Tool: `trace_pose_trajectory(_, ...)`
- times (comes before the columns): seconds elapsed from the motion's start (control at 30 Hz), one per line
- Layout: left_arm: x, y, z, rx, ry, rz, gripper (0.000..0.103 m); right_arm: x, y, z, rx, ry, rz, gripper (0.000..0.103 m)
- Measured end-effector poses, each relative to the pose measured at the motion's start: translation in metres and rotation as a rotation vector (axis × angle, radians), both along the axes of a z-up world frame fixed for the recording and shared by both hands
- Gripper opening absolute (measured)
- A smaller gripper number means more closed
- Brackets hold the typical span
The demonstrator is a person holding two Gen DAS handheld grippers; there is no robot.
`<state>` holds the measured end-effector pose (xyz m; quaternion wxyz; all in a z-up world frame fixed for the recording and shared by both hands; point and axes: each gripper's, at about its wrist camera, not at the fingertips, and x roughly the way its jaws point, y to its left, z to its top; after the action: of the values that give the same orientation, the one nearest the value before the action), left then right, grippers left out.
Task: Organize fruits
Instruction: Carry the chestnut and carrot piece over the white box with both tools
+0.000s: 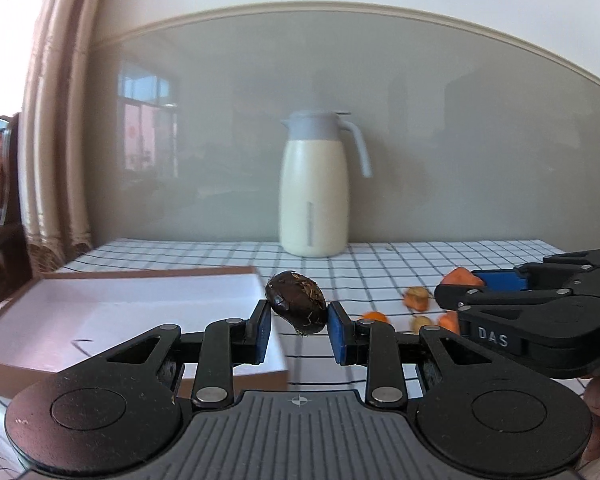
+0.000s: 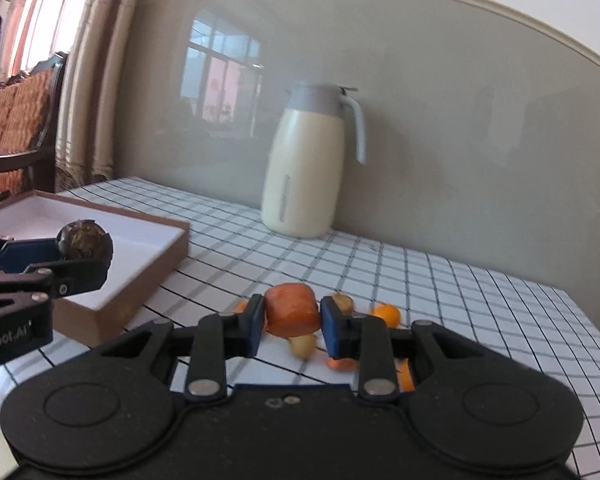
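1. The left gripper (image 1: 299, 326) pinches a dark, glossy, oval fruit (image 1: 296, 302) flecked with dry fibres between its blue pads, jaws narrowed onto it.
2. The right gripper (image 2: 293, 322) clamps a smooth orange chunk (image 2: 292, 309), blocky with rounded corners.
3. Left of both jaws sits a shallow brown-edged, white-lined box (image 1: 112, 308).
4. Beyond the right jaws, small orange and tan pieces (image 2: 386, 314) lie on the checked cloth (image 2: 460, 304).

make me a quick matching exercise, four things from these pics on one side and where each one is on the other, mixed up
Things:
1. dark brown fruit
2. orange chunk
3. cream jug
4. shallow box

Places:
a. at the back by the wall
b. between the right gripper fingers
c. on the table's left side
d. between the left gripper fingers

Pairs: 1-d, 2-b, 3-a, 4-c
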<state>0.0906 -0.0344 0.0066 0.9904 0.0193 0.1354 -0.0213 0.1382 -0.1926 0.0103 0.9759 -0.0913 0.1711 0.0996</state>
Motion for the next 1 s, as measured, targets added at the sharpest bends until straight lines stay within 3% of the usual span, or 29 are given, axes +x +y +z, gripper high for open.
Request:
trace_pose_trajectory(0.4, -0.015, 0.063, 0.011, 0.019, -0.019, 0.137, 0.031, 0.000, 0.063, 0.015, 0.018, -0.027, 0.145, 0.021)
trace_pose_trajectory(1.0, -0.005, 0.144, 0.016, 0.024, -0.019, 0.325, 0.031, 0.018, 0.110, 0.023, 0.001, -0.041, 0.258, 0.022)
